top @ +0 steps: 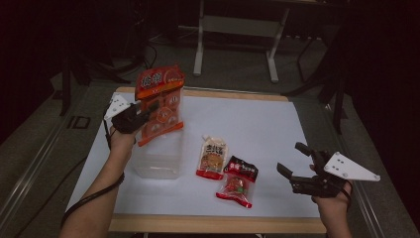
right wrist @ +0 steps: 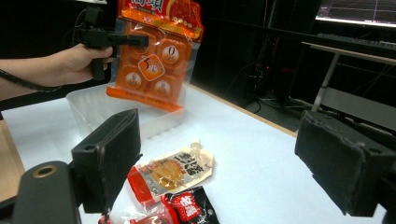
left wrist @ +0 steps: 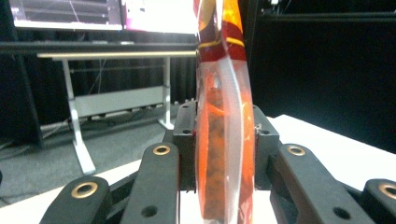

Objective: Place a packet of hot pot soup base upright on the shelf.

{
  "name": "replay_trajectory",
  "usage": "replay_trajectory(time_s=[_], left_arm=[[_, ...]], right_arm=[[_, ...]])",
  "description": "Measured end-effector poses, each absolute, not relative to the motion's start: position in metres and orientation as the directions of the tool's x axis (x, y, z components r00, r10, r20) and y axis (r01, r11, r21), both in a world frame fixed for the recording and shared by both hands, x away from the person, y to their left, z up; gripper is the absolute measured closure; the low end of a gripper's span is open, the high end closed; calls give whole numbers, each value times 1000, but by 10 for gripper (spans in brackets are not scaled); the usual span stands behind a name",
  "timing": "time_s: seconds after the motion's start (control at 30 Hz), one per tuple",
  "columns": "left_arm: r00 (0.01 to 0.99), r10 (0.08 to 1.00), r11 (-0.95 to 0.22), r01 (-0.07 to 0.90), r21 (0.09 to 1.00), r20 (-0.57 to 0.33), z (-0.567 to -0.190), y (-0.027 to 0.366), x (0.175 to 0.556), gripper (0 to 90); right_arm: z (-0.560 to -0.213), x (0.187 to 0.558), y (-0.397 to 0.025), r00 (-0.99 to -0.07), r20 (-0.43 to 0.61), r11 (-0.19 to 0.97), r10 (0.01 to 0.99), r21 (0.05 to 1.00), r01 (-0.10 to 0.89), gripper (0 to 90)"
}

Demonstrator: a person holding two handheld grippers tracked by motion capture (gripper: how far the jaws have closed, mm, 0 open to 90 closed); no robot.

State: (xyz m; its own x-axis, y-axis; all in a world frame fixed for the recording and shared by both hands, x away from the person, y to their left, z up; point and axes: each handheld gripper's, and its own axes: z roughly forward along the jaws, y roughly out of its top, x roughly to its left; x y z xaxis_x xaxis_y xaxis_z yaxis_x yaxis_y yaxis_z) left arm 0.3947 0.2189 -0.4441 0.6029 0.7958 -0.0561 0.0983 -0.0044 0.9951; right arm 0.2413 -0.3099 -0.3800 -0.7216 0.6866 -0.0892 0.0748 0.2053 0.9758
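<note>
- High view: our left gripper [top: 141, 115] has its jaws clamped on the orange snack bag [top: 159, 103], gripping it at the bag's left edge about halfway up. The bag hangs upright in the air, well off the white worktop [top: 267, 129]. Directly beneath the jaws and the bag stands a clear plastic tub [top: 156, 158]; bag and tub are not touching.
- High view: our right gripper [top: 297, 166] hovers low at the near right of the worktop, jaws spread wide with nothing between them. Just off its jaw tips, toward the middle, lie a dark red packet [top: 239, 181] and beside it a pale packet with a red bottom edge [top: 212, 157]; the two packets lie close together, the dark one nearest the jaws.
- Left gripper view: we look along the bag's edge. The bag [left wrist: 225, 140] stands upright between the two black jaws, pinched from both sides, and rises past the top of the frame.
- Right gripper view: the two pads [right wrist: 112, 154] stand far apart, released. Between them, close in front, lie the pale packet [right wrist: 175, 170] and the dark red packet [right wrist: 189, 207]. Farther ahead, the left gripper [right wrist: 140, 41] holds the orange bag [right wrist: 156, 60] above the tub [right wrist: 93, 109], the bag's lower edge close over the tub's rim.
</note>
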Motion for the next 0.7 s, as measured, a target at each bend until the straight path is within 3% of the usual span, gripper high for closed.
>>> replay_trajectory(time_s=[0.33, 0.57, 0.7], left_arm=[[617, 786, -58, 128, 990, -34, -452, 215, 399, 715], [619, 784, -162, 137, 977, 43, -451, 209, 399, 711], [614, 788, -164, 163, 973, 30, -450, 209, 399, 710]], right_arm=[[-381, 240, -316, -713, -75, 193, 697, 977, 86, 142], [-381, 240, -314, -719, -82, 203, 690, 976, 84, 142], [-381, 240, -315, -717, -77, 197, 693, 977, 85, 142]])
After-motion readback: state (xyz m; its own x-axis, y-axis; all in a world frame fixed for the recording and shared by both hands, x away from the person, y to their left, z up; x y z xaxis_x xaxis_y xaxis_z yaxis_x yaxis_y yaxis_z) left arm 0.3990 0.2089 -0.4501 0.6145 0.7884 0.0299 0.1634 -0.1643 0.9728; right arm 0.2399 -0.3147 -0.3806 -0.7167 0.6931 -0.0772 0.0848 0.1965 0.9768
